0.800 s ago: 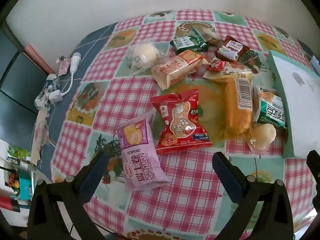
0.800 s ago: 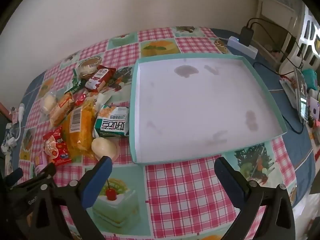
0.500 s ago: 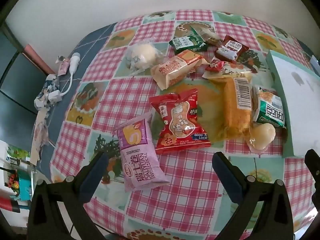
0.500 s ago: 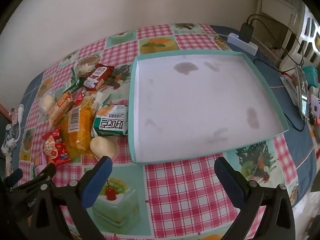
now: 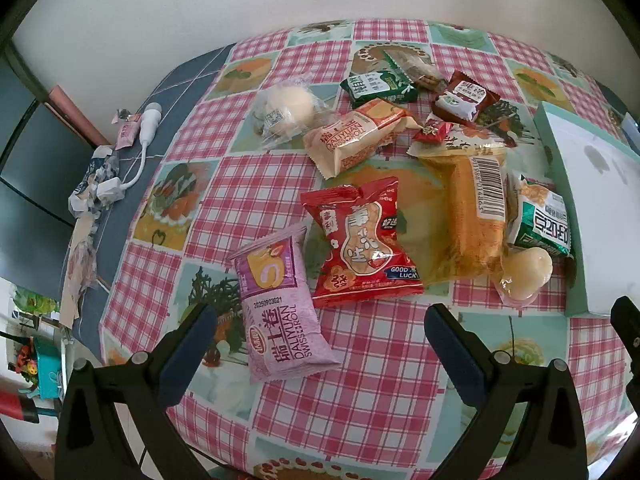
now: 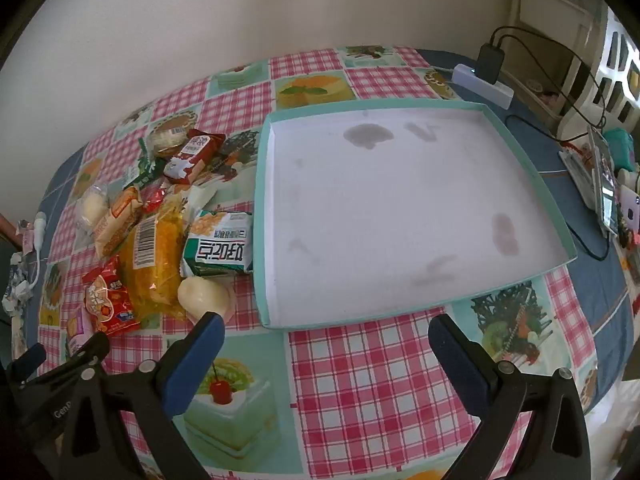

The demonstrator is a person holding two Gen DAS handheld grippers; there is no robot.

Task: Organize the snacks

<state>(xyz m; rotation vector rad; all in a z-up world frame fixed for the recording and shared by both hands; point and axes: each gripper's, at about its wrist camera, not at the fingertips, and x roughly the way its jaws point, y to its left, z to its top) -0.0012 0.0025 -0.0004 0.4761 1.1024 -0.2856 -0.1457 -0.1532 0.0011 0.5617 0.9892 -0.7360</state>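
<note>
"DALIYUAN SWISS ROLL" and 20250903021 are printed on the purple packet [image 5: 280,308]; "DALIYUAN SWISSROLL" on the orange packet [image 5: 352,140]; "GOOD LUCK" on the red packet [image 5: 360,240].

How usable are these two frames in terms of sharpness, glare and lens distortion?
Left wrist view: sharp, with small glints on the red peanut packet; fisheye bends the table edge and corners go black. Right wrist view: also sharp, with even daylight on the tray, whose rim curves; its grey blotches look like stains, not shadows.
</note>
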